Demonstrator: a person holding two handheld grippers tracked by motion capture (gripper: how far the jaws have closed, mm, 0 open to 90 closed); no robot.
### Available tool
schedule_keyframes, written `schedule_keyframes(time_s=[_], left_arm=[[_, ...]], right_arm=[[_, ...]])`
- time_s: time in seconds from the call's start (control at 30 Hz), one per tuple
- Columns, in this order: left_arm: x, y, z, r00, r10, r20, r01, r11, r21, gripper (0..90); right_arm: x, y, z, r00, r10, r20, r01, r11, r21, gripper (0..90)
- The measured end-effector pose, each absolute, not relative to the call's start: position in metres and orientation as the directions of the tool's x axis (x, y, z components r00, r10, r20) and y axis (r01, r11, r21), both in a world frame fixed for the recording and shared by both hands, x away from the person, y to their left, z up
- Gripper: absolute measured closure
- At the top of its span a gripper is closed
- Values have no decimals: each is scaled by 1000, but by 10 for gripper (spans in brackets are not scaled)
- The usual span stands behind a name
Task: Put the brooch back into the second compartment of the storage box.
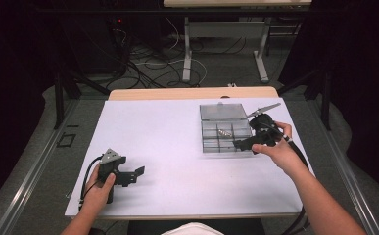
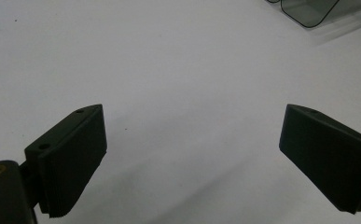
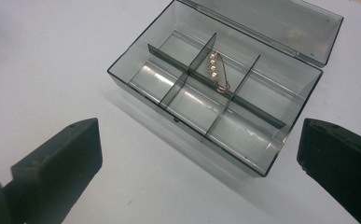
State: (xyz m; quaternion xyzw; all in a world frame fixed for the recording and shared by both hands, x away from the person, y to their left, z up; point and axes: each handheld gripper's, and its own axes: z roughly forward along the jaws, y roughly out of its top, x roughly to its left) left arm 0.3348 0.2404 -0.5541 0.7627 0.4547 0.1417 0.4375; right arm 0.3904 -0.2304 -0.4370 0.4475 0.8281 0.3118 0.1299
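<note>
A clear grey compartment box [image 1: 202, 138] stands on the white sheet at the right, its hinged lid [image 1: 221, 111] folded back. A gold pin with small pearls [image 1: 223, 132] lies in its middle far compartment; the other compartments look bare. In the right gripper view the box [image 3: 122, 74] lies just ahead with the pin [image 3: 218, 72] and the lid [image 3: 271, 23] in sight. My right gripper [image 1: 246, 133] hovers at the box's right side, open, nothing between its jaws [image 3: 197, 158]. My left gripper [image 1: 130, 166] rests low at the near left, open and holding nothing [image 2: 192, 158].
The white sheet [image 1: 167, 127] covers a wooden table whose far edge [image 1: 192, 93] shows behind it. A corner of the box [image 2: 308, 11] peeks into the left gripper view. Beyond the table are loose floor cables [image 1: 148, 63] and the legs of another desk [image 1: 187, 49].
</note>
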Motion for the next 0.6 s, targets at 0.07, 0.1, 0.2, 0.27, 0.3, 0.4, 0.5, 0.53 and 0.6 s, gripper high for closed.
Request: schedule_keyframes(time_s=[0.07,0.1,0.2,0.27,0.3,0.4,0.5,0.53,0.6], left_arm=[[335,241,-554,544,819,-182,571,-203,796,75],[335,241,-554,544,819,-181,570,-203,796,75],[335,241,-554,543,820,-182,572,-203,795,75],[335,241,-554,542,820,-182,572,-201,795,75],[335,241,-554,542,820,-183,572,-200,795,75],[335,242,-554,543,819,-185,576,-204,791,75],[334,242,-553,543,819,-184,577,-205,790,75],[334,241,-553,543,819,-186,577,-203,791,75],[335,242,-553,543,819,-185,578,-205,790,75]], right_arm=[[385,-234,-440,-562,825,66,656,395,643,0],[383,-236,-442,-560,826,64,651,391,650,0],[376,-241,-450,-566,823,57,637,392,664,0],[373,-244,-454,-558,829,51,632,384,673,0],[371,-246,-457,-559,827,51,631,386,673,0],[364,-252,-466,-547,836,52,630,370,683,0],[358,-258,-475,-539,840,61,635,358,684,0],[356,-260,-478,-534,843,59,635,354,687,0],[352,-264,-483,-529,846,65,640,347,685,0]])
